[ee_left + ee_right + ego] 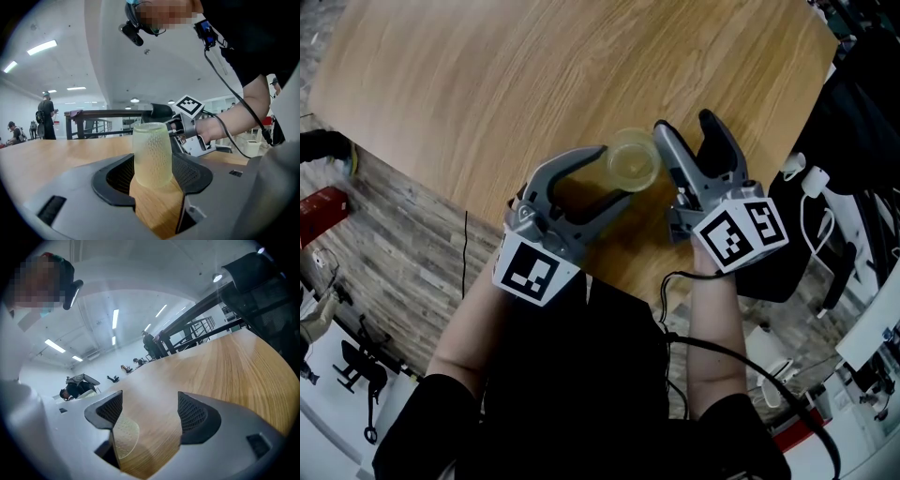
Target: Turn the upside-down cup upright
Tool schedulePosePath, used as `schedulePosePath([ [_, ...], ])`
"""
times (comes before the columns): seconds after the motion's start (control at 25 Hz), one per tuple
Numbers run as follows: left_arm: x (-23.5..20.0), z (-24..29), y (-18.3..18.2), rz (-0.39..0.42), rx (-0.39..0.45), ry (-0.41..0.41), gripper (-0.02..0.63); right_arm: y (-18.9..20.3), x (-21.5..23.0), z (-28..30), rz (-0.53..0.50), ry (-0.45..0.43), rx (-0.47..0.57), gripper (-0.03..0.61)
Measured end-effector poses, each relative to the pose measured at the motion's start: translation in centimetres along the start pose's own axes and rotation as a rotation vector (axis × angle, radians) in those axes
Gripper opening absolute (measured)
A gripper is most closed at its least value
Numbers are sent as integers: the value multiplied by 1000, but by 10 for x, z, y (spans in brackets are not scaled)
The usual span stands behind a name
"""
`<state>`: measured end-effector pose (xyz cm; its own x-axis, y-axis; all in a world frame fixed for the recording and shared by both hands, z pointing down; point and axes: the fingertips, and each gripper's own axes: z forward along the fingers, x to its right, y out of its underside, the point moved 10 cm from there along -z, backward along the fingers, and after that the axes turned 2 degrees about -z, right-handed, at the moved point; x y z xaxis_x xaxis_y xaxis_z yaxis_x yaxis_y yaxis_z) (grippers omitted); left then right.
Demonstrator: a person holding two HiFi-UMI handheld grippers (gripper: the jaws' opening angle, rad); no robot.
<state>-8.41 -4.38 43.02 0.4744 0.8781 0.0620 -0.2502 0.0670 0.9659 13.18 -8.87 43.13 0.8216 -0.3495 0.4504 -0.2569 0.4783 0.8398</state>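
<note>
A translucent yellow-green cup [633, 161] stands on the wooden table [534, 75] near its front edge. It looks open end up, though I cannot be sure. My left gripper [617, 173] has the cup between its fingertips. In the left gripper view the dimpled cup [152, 154] fills the gap and both pads touch its sides. My right gripper [686, 131] lies just right of the cup, open, with only bare wood between its jaws [150, 411]. A sliver of the cup [125, 437] shows beside its left pad.
The table's front edge runs close under both hands, with plank floor beyond it at the left. A red object [323, 208] lies on that floor. White plugs and cables [811, 183] and dark gear crowd the right side. People stand far off in the room.
</note>
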Motion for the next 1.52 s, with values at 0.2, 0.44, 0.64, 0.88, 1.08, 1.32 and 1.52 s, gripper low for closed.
schedulePosePath([
  [0.2, 0, 3, 1, -3, -31, 26, 259, 5, 3, -1, -35, 39, -26, 379],
  [0.44, 1, 7, 4, -27, -74, 41, 259, 8, 5, -3, -95, 85, -59, 379],
  [0.64, 4, 7, 9, -51, -140, 47, 259, 9, 2, -6, -146, 105, -86, 379],
  [0.88, 5, 5, 10, -33, -138, 36, 259, 11, -1, -9, -159, 118, -85, 379],
  [1.08, 5, -14, -3, 4, -132, 19, 260, -7, -12, -23, -181, 164, -26, 379],
  [1.32, 14, -66, -79, -16, -32, -124, 211, -54, -70, -76, -252, 88, 26, 316],
  [1.52, 34, -92, -142, -175, 117, -301, 12, -82, -130, -120, -295, 82, 82, 46],
])
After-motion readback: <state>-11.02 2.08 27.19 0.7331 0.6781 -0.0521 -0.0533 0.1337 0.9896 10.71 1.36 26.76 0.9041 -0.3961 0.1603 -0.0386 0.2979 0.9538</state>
